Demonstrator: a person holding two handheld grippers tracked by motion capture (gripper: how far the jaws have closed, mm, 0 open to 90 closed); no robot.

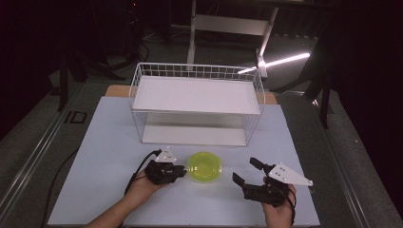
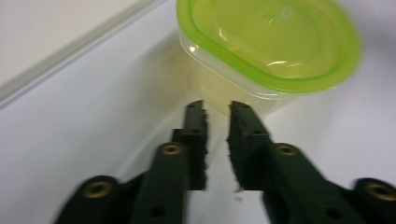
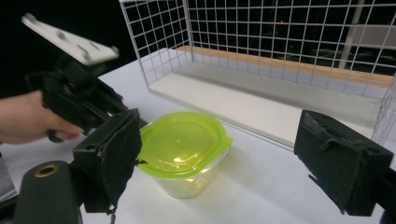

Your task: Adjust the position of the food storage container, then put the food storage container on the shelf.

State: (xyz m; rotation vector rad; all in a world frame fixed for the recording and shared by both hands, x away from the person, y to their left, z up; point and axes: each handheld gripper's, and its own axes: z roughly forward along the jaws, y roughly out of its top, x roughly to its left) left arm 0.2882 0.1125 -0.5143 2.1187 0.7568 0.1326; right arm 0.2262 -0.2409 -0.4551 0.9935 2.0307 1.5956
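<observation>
Left gripper [image 2: 217, 109] nearly closed, nothing held, tips just short of tub [image 2: 268, 44] wall. Right gripper [image 1: 248, 172] spread wide, empty, aimed at tub from other side. Tub sits lidded on table [image 1: 104, 142], between grippers, before wire basket [image 1: 197, 71]. Risk: light tub shoved or tipped if nudged by closed tips. Open table all round; basket edge near behind.

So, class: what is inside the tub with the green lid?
The tub looks empty: through its clear wall and see-through lid nothing shows. The floor of the tub is partly hidden by the lid's glare.
</observation>
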